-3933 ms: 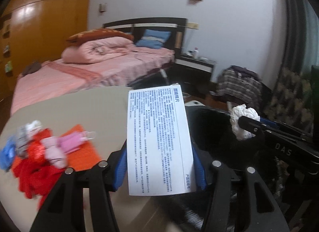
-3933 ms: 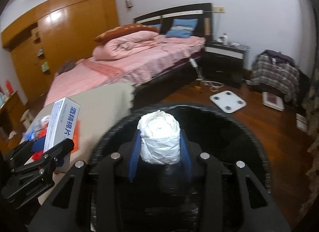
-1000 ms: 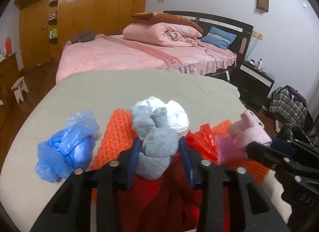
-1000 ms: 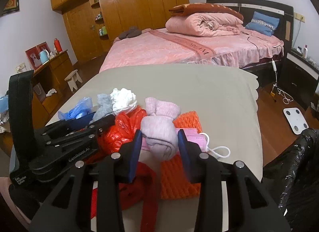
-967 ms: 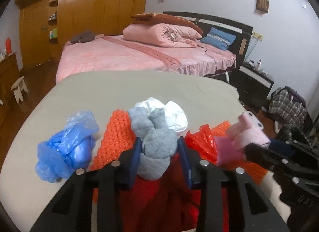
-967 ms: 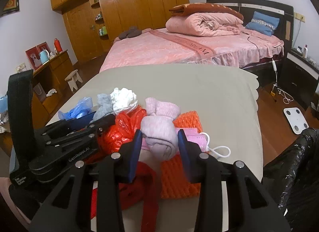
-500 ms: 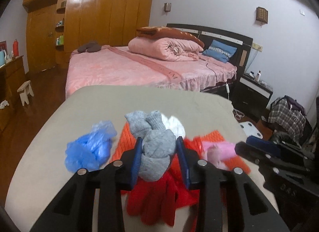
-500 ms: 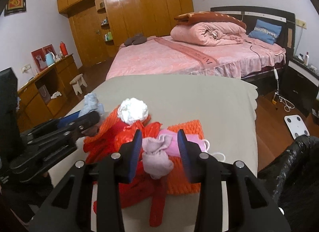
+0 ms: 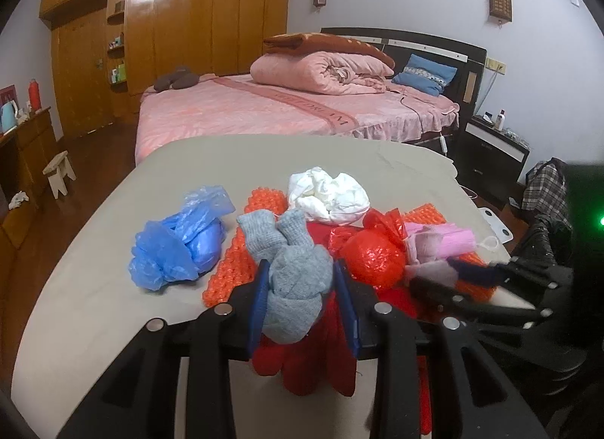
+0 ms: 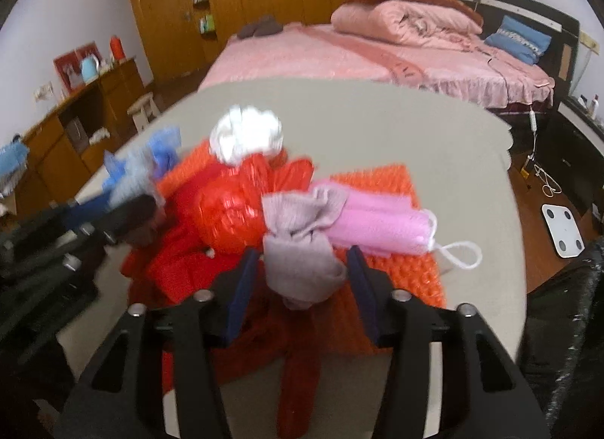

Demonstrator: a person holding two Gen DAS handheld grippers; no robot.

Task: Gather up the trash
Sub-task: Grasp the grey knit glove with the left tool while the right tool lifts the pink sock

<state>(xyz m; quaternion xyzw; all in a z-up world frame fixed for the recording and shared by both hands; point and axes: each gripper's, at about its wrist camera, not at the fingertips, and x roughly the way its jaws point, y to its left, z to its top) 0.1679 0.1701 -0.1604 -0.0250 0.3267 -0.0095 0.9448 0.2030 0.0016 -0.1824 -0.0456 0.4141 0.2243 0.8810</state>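
Note:
A knotted grey sock [image 9: 294, 288] is pinched between the blue pads of my left gripper [image 9: 300, 276], held just above the pile. On the beige table [image 9: 94, 288] lie a blue plastic bag [image 9: 177, 242], a white paper wad [image 9: 328, 199], a red plastic ball [image 9: 372, 261], orange bubble wrap [image 9: 226, 276] and a red cloth [image 9: 313, 371]. My right gripper [image 10: 302, 261] straddles a pinkish-grey sock [image 10: 298, 261] that rests on the pile, with a thin gap at each pad. A pink roll with a white loop [image 10: 377, 223] lies behind it.
A black trash bag [image 10: 566, 325] stands off the table's right edge. Beyond the table is a pink bed [image 9: 283, 110] and a dark nightstand [image 9: 490, 159]. A small stool [image 9: 58, 170] and a low wooden cabinet [image 9: 26, 144] are on the left; a white scale [image 10: 562, 223] lies on the floor.
My left gripper has drawn back and up with the grey sock. My right gripper came off the pinkish sock, which stayed on the pile, then dropped back around it.

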